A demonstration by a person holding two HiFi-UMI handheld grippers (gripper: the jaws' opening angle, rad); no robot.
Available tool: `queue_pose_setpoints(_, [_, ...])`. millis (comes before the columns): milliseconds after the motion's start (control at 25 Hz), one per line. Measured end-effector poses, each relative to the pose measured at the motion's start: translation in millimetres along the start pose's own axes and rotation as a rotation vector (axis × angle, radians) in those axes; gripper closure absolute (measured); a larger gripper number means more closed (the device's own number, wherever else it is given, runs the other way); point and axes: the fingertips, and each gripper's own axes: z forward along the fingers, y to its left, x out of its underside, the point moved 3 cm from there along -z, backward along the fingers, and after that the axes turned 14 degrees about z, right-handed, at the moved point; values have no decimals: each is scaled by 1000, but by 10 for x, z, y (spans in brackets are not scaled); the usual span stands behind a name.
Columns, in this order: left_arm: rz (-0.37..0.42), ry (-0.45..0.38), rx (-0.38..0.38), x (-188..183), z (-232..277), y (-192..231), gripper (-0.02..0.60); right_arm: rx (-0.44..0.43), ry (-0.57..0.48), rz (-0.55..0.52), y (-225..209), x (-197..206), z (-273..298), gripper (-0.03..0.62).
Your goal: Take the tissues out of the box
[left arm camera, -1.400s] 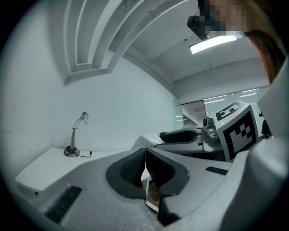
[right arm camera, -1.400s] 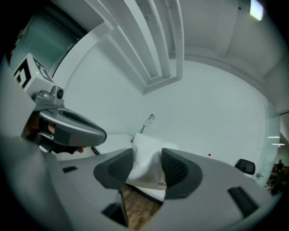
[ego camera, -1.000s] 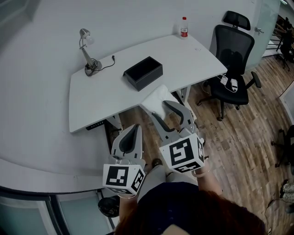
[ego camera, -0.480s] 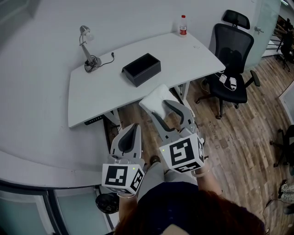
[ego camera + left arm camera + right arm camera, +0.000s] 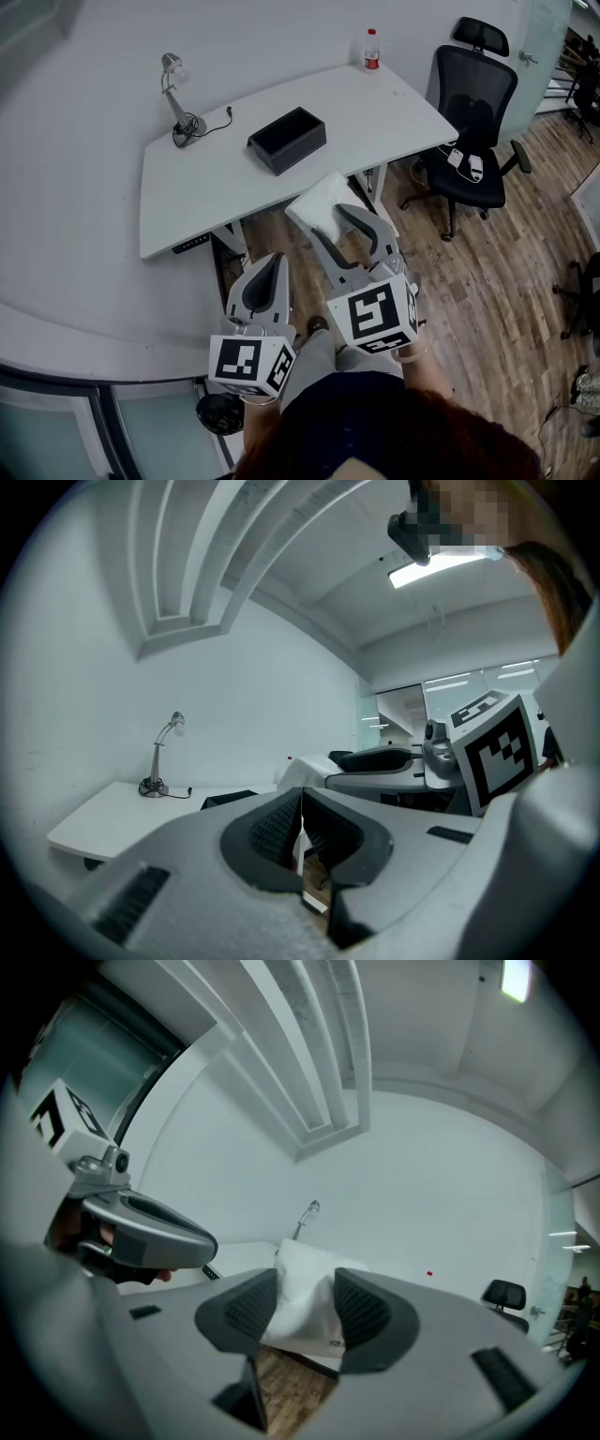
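Note:
A black open box (image 5: 287, 140) sits on the white desk (image 5: 202, 192), far from both grippers. A white tissue pack (image 5: 317, 200) is held in the air in front of the desk's near edge, with my right gripper (image 5: 330, 223) shut on it. In the right gripper view the pack (image 5: 298, 1299) is squeezed between the two ribbed pads (image 5: 251, 1309). My left gripper (image 5: 271, 263) hangs beside it on the left, level, with its jaws together and nothing between them; the left gripper view shows the pads (image 5: 281, 827) meeting at the tip.
A desk lamp (image 5: 176, 101) with its cable stands at the desk's back left, a bottle (image 5: 372, 51) at the back right corner. A black office chair (image 5: 474, 112) stands on the wooden floor (image 5: 506, 281) to the right. A white wall (image 5: 66, 187) curves round the left.
The desk and box have slid slightly up and left in the head view. Both grippers keep their pose, and the pack stays gripped in the right one.

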Motion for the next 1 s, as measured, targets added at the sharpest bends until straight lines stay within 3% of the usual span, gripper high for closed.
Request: queue_pose_setpoints(1000, [-2, 20, 1, 69, 293, 242, 557, 2, -2, 34, -150, -15, 320, 396])
